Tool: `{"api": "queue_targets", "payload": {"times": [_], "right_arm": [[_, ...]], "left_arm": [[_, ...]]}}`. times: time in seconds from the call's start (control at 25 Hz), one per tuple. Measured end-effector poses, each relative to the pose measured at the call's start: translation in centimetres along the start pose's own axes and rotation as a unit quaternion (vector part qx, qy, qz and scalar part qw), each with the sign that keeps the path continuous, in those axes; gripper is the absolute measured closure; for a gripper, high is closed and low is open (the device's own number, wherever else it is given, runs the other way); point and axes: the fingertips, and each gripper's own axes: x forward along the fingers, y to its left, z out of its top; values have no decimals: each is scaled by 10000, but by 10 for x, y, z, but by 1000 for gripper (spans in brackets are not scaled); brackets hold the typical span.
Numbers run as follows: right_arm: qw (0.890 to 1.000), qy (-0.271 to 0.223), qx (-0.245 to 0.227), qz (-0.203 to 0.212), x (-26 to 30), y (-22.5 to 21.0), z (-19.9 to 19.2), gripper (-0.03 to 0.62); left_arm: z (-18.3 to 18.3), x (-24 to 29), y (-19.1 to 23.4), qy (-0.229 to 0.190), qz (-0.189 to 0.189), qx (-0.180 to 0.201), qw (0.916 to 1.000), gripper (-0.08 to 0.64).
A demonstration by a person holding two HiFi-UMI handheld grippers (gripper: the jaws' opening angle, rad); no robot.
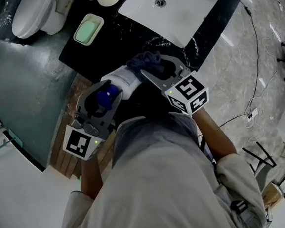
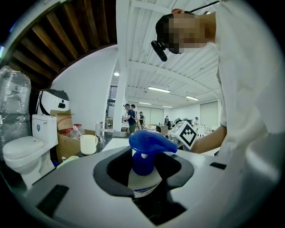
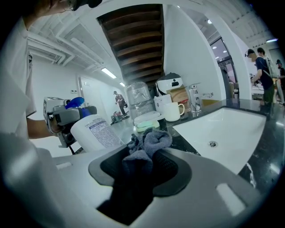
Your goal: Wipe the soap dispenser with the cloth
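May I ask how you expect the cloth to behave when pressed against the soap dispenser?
Probably floppy: the cloth bunches in folds above the right claw. Likely light, its crumpled tip standing unsupported, so it should mould round the soap dispenser.

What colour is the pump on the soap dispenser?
Blue. The pump tops the white soap dispenser, clearest in the left gripper view.

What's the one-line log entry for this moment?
left gripper: shut on soap dispenser | right gripper: shut on cloth | cloth: beside soap dispenser, contact unclear
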Motion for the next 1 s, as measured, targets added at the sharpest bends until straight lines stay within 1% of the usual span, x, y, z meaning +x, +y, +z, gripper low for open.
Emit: {"api": "queue_targets", "payload": {"times": [0.56,1.0], "right_arm": [[9996,214,-146,-114,0,-6,-11,428],[9983,476,-304,-133,2,-11,-21,428]], "left_arm": [[0,0,-2,40,-56,51,10000,414],[0,-1,-3,52,-76,109,9999,414]]}}
